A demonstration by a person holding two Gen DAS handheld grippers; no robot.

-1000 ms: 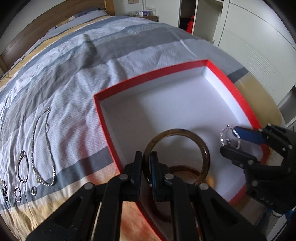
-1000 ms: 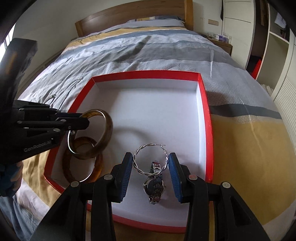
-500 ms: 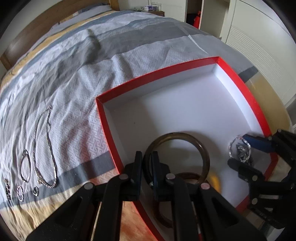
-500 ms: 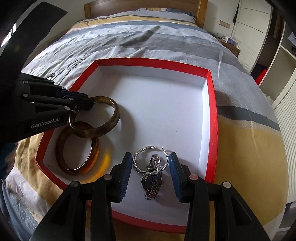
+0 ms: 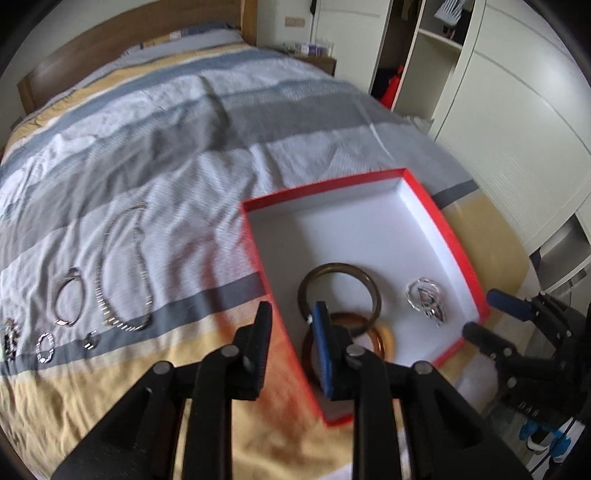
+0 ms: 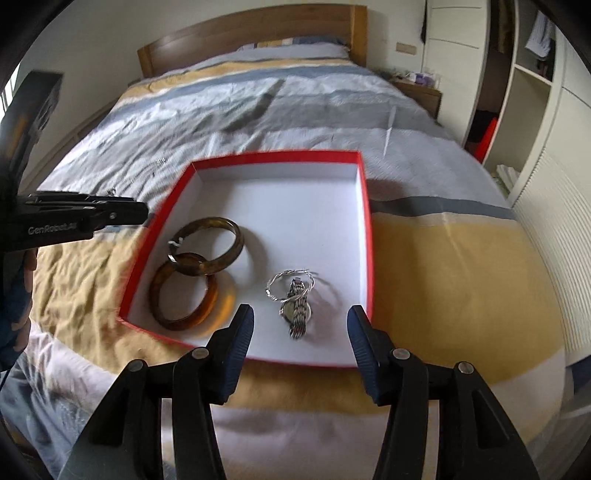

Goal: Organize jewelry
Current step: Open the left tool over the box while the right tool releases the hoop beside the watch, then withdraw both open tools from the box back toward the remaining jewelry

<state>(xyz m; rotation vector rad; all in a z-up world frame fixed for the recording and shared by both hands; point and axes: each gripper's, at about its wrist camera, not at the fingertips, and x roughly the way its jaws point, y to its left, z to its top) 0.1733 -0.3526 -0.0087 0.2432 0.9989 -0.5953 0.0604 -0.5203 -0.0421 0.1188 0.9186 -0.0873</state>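
A red box with a white inside lies on the bed. In it a dark bangle leans on an amber bangle, and a twisted silver hoop rests on a metal watch. My left gripper hovers above the box's near-left rim, its jaws opening with nothing between them. My right gripper hangs over the box's near edge, its jaws opening and also empty. Each gripper shows in the other's view: the right gripper and the left gripper.
More jewelry lies on the striped cover left of the box: a long necklace, a bracelet and small rings. A wooden headboard is at the far end. White wardrobes stand along the right.
The left gripper let go of the dark bangle and the right let go of the silver hoop. Both now lie in the box. Both grippers opened and drew up and back.
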